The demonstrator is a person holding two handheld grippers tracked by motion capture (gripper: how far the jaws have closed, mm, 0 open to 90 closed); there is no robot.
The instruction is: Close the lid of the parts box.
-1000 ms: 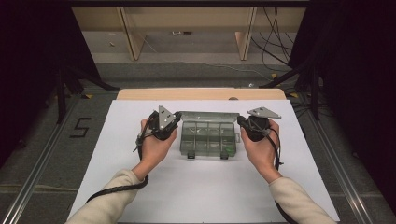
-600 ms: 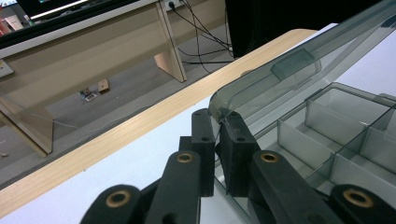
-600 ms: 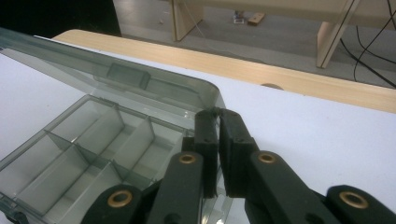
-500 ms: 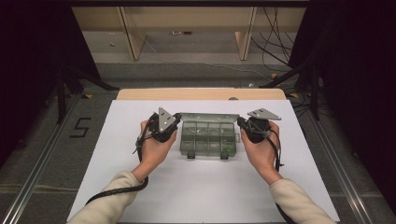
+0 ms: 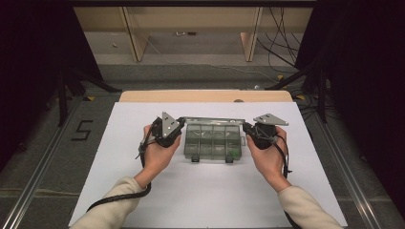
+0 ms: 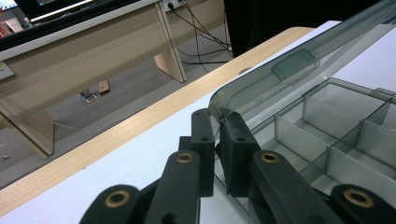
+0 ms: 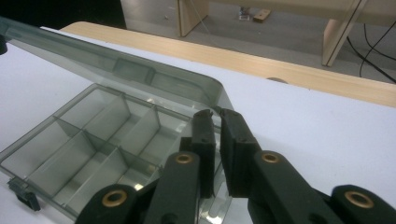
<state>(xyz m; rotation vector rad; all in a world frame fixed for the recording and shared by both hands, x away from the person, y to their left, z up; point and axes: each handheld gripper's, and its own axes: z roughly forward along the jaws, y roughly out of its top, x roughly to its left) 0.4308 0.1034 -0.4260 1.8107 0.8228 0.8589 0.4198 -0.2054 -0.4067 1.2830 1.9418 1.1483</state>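
A clear grey compartment box lies on the white table top, and its lid is tilted up along the far side. My left gripper is shut on the lid's left corner; the left gripper view has the lid pinched between the tips of that gripper. My right gripper is at the lid's right corner. Its jaws have just been opening slightly, while the lid corner stays between the tips of that gripper. The box's compartments hold nothing.
The white sheet covers the table up to a wooden far edge. Two dark latches stick out at the box's near side. Wooden furniture legs and cables stand on the floor beyond the table.
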